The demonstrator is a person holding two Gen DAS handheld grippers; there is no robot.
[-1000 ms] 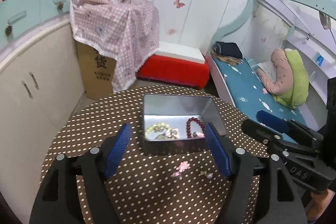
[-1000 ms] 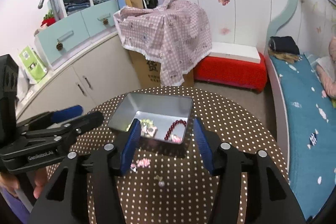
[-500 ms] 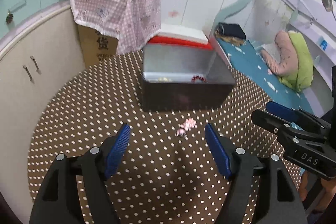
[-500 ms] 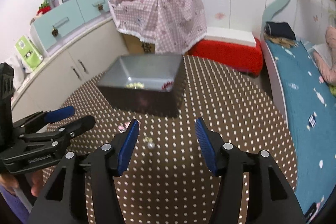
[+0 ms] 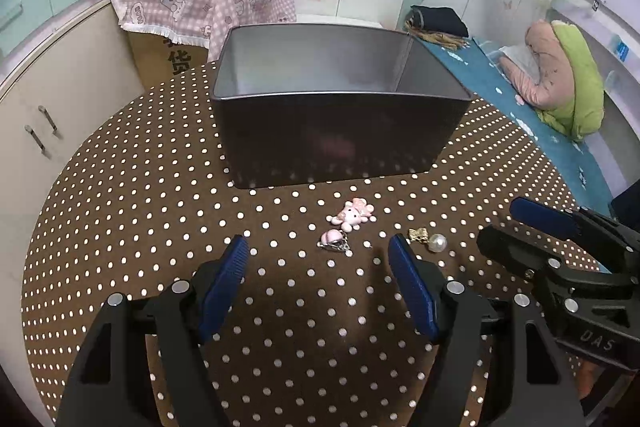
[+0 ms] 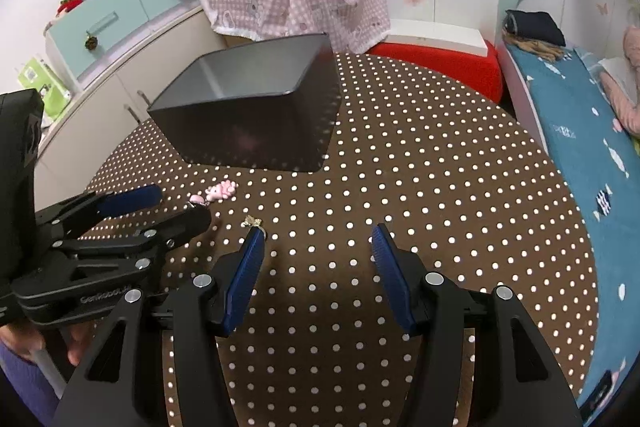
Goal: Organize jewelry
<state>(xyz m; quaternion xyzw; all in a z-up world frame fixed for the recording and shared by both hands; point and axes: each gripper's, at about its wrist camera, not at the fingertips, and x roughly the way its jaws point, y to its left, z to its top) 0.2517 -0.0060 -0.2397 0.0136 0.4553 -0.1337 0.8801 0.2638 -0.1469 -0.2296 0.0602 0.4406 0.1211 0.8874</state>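
Note:
A dark metal tin [image 5: 336, 143] stands on the round polka-dot table [image 5: 120, 211]; its contents are hidden from this low angle. In front of it lie a pink charm earring [image 5: 354, 214], a small pink clip piece [image 5: 334, 239] and a gold earring with a pearl [image 5: 430, 239]. My left gripper [image 5: 318, 267] is open and empty, low over the table just short of the pink pieces. My right gripper [image 6: 318, 247] is open and empty; the gold earring [image 6: 252, 222] lies by its left fingertip. The tin [image 6: 248, 115] and pink charm [image 6: 222, 190] show ahead left.
A bed [image 6: 580, 131] runs along the right. A red-and-white box [image 6: 436, 57] and a cloth-covered carton [image 6: 296, 3] stand behind the table. Cabinets [image 5: 48, 99] line the left. Each gripper shows in the other's view: the right one [image 5: 560, 251], the left one [image 6: 120, 223].
Both grippers have dropped low and closer to the table, so the tin's inside is no longer visible. The loose earrings now lie just ahead of the fingertips. Both stayed open.

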